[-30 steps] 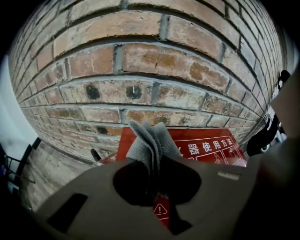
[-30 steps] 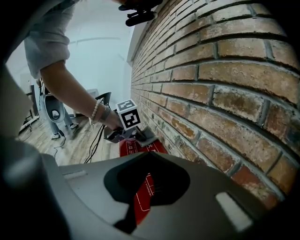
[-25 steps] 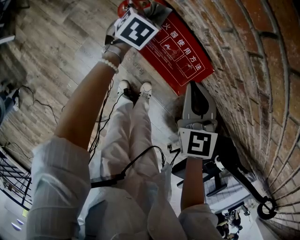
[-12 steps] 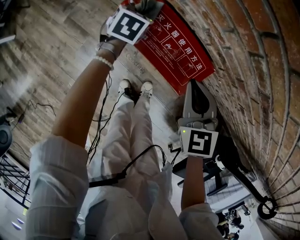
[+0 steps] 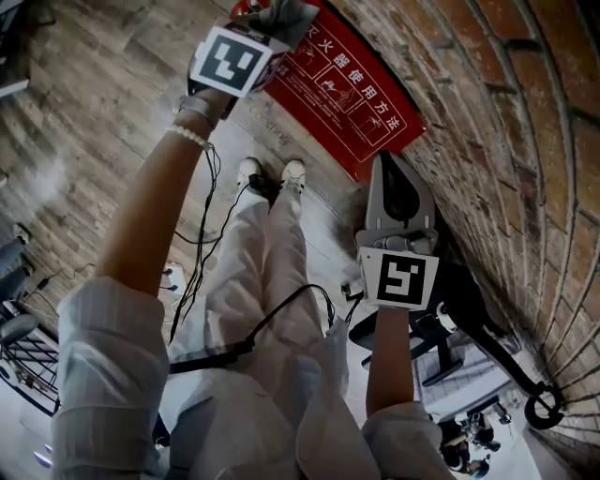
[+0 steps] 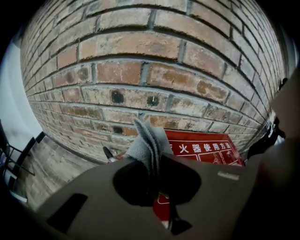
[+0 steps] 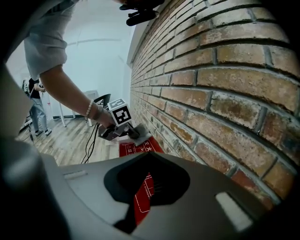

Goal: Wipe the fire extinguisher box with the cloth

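Left tongs (image 5: pixel 270 17) clamp the grey cloth (image 6: pixel 146 143) at the red fire extinguisher box's (image 5: pixel 352 89) far end. I read the right tongs (image 5: pixel 392 164) closed, empty, beside the brick wall (image 5: pixel 497 141).

Right gripper (image 7: pixel 149 158): jaws together, nothing between them, close beside brick wall (image 7: pixel 211 93). Ahead, left gripper (image 7: pixel 123 129) holds grey cloth (image 7: pixel 137 131) at red fire extinguisher box (image 7: pixel 139 149).

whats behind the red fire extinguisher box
A brown brick wall rises right behind the red fire extinguisher box. The box hides its own back and the bricks there. The grey cloth, clamped in the left hand-held gripper, covers part of the box's far end.
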The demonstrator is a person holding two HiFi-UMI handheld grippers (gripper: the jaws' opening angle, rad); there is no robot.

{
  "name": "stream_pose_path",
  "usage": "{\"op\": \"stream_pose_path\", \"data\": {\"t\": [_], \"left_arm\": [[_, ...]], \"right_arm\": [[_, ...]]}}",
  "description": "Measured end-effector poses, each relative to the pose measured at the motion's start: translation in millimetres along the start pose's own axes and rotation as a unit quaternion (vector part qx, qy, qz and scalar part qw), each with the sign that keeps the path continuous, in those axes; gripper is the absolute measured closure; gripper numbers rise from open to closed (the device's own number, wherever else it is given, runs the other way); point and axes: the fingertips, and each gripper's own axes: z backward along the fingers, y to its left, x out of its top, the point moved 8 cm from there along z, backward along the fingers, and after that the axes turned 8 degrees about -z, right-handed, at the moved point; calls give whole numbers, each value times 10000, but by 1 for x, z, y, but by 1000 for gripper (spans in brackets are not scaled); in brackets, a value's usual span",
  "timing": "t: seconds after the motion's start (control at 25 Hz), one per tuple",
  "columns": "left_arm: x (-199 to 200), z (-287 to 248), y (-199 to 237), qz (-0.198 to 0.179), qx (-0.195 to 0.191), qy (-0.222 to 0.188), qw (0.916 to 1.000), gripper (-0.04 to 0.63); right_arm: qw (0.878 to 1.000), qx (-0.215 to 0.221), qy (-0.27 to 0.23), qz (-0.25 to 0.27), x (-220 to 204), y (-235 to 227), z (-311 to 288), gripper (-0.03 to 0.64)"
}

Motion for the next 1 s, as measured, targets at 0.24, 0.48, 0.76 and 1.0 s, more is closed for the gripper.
{"op": "stream_pose_path", "data": {"t": [0.24, 0.48, 0.76, 1.0], "left_arm": [[9, 30, -34, -186, -350, -344, 9986, 584], [19, 59, -81, -310, -671, -502, 9960, 584], [13, 68, -155, -312, -1377, -514, 9886, 584], [-6, 54, -219, -315, -1945, -257, 9801, 584]], "right_arm": [[9996, -166, -215, -40, 15, -9, 20, 611], [9989, -317, -344, -40, 20, -18, 47, 611], [9981, -485, -328, -184, 7, -27, 71, 611], [9975, -583, -269, -290, -9, -32, 84, 611]]}}
